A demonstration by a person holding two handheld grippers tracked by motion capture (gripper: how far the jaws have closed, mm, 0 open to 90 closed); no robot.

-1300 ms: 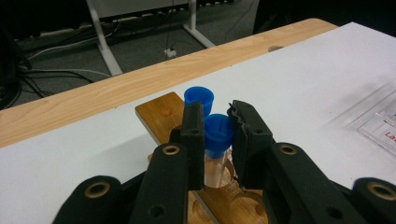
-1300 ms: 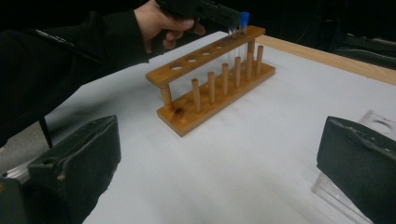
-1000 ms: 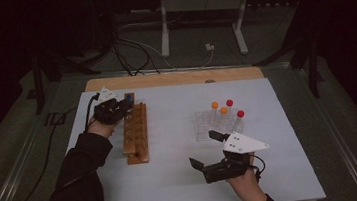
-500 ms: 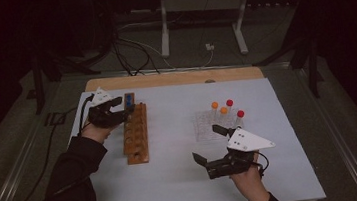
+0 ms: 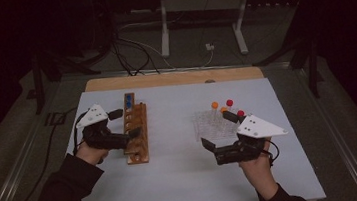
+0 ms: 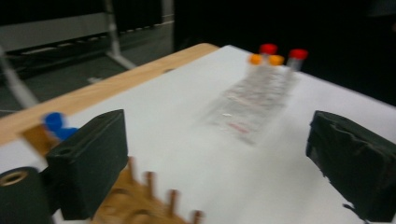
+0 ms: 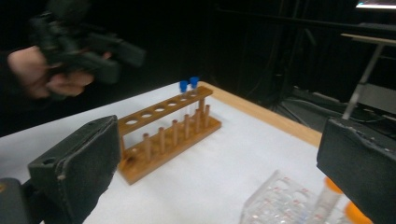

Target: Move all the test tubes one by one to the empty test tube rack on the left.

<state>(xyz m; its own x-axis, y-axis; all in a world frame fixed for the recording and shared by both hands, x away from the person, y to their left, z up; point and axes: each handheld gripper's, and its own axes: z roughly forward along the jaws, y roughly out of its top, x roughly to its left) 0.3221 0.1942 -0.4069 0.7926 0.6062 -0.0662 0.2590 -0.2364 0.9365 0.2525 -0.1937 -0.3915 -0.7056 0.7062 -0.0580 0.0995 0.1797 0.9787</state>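
Left gripper (image 5: 128, 126): held in the left hand (image 5: 89, 151), jaws spread wide, nothing between them. Right gripper (image 5: 217, 130): well apart from it, held in the right hand (image 5: 256, 165), jaws likewise agape and empty.

Each black hand-held gripper (image 5: 124, 127) (image 5: 220, 132) carries a pale three-cornered plate with dark dots; the person wears dark sleeves (image 5: 69, 185).

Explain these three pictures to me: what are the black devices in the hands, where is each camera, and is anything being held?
A person holds a hand-operated left gripper and right gripper, each with two black jaws. The high view looks down on the white table. The other two pictures come from cameras riding on each gripper, looking out between its jaws. On the table stand a wooden rack with blue-capped tubes and a clear rack with orange- and red-capped tubes. Both pairs of jaws stand open and hold nothing.
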